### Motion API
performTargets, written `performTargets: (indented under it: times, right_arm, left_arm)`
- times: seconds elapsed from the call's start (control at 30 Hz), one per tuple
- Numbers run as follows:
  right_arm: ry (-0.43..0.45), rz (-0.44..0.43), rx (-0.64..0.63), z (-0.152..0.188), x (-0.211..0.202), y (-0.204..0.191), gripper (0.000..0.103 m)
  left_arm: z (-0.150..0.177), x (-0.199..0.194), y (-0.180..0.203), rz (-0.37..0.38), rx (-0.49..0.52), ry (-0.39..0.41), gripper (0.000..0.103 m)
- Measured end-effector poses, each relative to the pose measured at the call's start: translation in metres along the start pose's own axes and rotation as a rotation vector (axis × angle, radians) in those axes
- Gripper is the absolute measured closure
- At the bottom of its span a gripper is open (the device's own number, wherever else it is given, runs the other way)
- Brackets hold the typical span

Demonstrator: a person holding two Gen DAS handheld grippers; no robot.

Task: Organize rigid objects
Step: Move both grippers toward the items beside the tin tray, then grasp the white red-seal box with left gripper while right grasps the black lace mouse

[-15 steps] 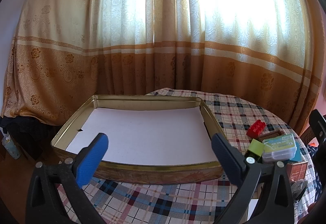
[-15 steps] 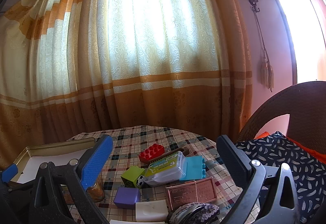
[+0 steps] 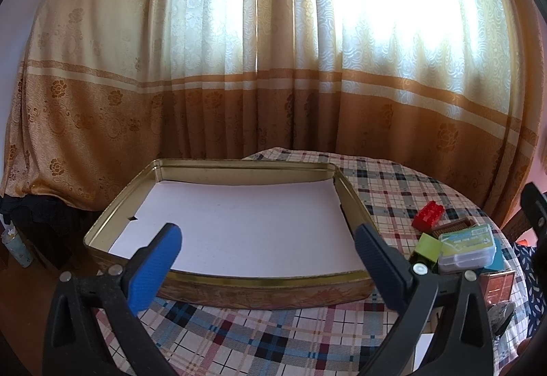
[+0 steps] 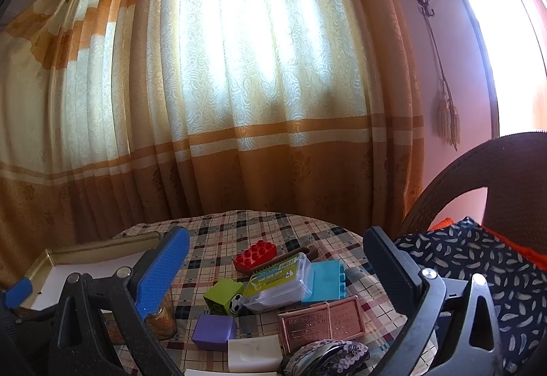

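Observation:
A shallow gold tin tray (image 3: 218, 280) lined with white paper lies on the plaid-covered round table (image 3: 259, 338). My left gripper (image 3: 270, 263) hangs open just in front of the tray's near rim, nothing between its fingers. My right gripper (image 4: 277, 270) is open too, above a pile of small objects: a red brick (image 4: 255, 253), a clear plastic box (image 4: 278, 283), a turquoise brick (image 4: 324, 282), a green cube with a football (image 4: 224, 295), a purple cube (image 4: 213, 331), a copper-coloured case (image 4: 319, 319) and a white block (image 4: 253, 353). The same pile shows right of the tray (image 3: 454, 242).
An orange and cream curtain (image 3: 273, 68) hangs right behind the table. A wicker chair (image 4: 506, 191) with a dark feather-print cushion (image 4: 478, 259) stands at the right. A small glass jar (image 4: 162, 321) sits behind my right gripper's left finger. A sequinned pouch (image 4: 324, 357) lies at the near edge.

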State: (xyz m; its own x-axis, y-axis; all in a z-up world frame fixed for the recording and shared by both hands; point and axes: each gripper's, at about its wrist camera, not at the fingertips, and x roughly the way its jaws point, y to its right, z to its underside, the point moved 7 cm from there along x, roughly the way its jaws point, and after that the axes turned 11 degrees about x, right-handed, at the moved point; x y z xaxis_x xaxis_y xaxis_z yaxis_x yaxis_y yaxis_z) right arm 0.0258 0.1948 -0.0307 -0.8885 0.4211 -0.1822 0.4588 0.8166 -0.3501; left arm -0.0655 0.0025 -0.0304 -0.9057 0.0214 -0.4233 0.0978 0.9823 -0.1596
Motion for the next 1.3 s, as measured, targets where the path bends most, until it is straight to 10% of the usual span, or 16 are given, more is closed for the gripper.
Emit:
performTargets:
  times: [0.53, 0.9, 1.3]
  right_arm:
    - [-0.119, 0.085, -0.028, -0.002, -0.011, 0.041, 0.001]
    - [-0.215, 0.118, -0.122, 0.019, -0.023, 0.077, 0.001]
    - [-0.435, -0.017, -0.091, 0.062, -0.017, 0.076, 0.017]
  left_arm:
    - [0.001, -0.024, 0.043, 0.176, 0.125, 0.022, 0.0]
    - [0.019, -0.023, 0.053, 0.338, 0.134, -0.117, 0.0]
    - [0.039, -0.043, 0.079, 0.415, 0.269, -0.165, 0.001]
